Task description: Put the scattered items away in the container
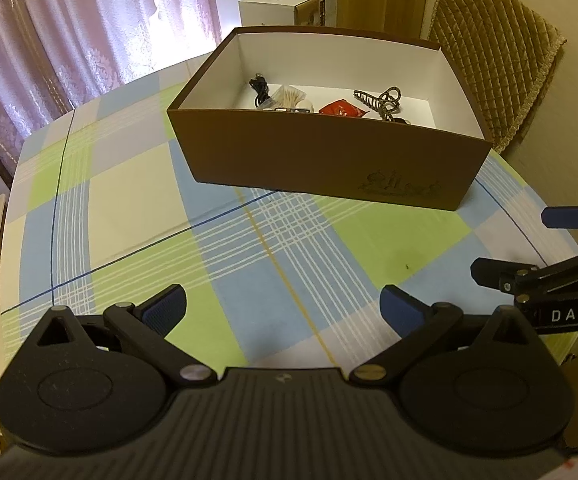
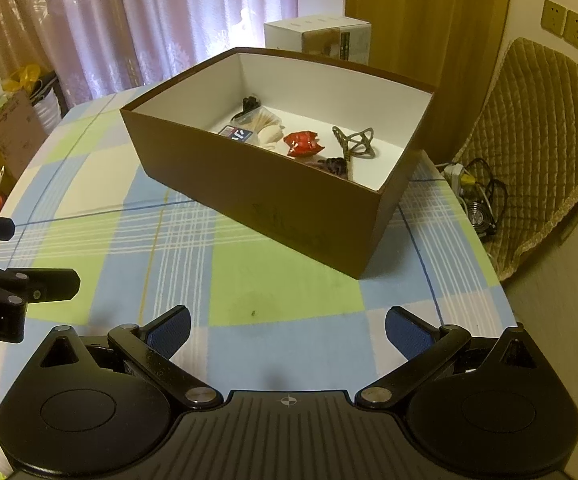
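A brown cardboard box point(image 1: 329, 160) point(image 2: 273, 204) with a white inside stands on the checked tablecloth point(image 1: 129, 208) point(image 2: 273, 288). Inside it lie a black cable point(image 1: 260, 87), a red packet point(image 1: 341, 109) point(image 2: 303, 142), a bronze hair claw point(image 1: 381, 102) point(image 2: 355, 142), a pale bundle point(image 2: 267, 126), a small card point(image 2: 236, 134) and a dark item point(image 2: 335, 166). My left gripper point(image 1: 285, 308) is open and holds nothing, low over the cloth in front of the box. My right gripper point(image 2: 287, 332) is open too and holds nothing, beside the left one.
A quilted chair back point(image 1: 493, 64) point(image 2: 537, 152) stands behind the table at the right. A white carton point(image 1: 289, 6) point(image 2: 321, 36) sits beyond the box. Curtains point(image 1: 69, 32) hang at the left. Cables and a power strip point(image 2: 473, 188) lie on the chair seat.
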A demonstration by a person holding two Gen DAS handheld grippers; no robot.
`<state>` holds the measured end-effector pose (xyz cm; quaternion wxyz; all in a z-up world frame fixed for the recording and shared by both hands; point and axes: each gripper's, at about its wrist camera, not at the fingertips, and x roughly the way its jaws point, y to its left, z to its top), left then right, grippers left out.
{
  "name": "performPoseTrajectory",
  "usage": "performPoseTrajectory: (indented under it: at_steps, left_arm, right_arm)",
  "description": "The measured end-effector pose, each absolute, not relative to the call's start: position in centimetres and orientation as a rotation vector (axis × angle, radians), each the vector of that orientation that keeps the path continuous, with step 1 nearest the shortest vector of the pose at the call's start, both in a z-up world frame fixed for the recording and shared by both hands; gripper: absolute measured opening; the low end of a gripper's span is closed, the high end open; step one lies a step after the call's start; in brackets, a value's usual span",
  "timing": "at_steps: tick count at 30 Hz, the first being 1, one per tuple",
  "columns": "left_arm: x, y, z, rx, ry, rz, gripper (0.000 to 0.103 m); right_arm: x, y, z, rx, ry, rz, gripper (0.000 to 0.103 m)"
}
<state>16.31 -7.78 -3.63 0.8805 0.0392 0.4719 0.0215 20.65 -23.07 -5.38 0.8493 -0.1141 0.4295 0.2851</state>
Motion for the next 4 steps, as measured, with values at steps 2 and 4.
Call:
performPoseTrajectory:
  at_steps: [2,4]
  left_arm:
    - [16.41,-7.86,-3.66,0.091,0.98,0.045,0.102]
    - [16.61,-7.88,-3.74,0.09,0.983,0.047,0.102]
  right_arm:
    - [20.75,-23.11,-5.39,-0.238,0.905,0.6,0.101]
    - [20.96,-23.09,-5.41,-0.237,0.904,0.6,0.101]
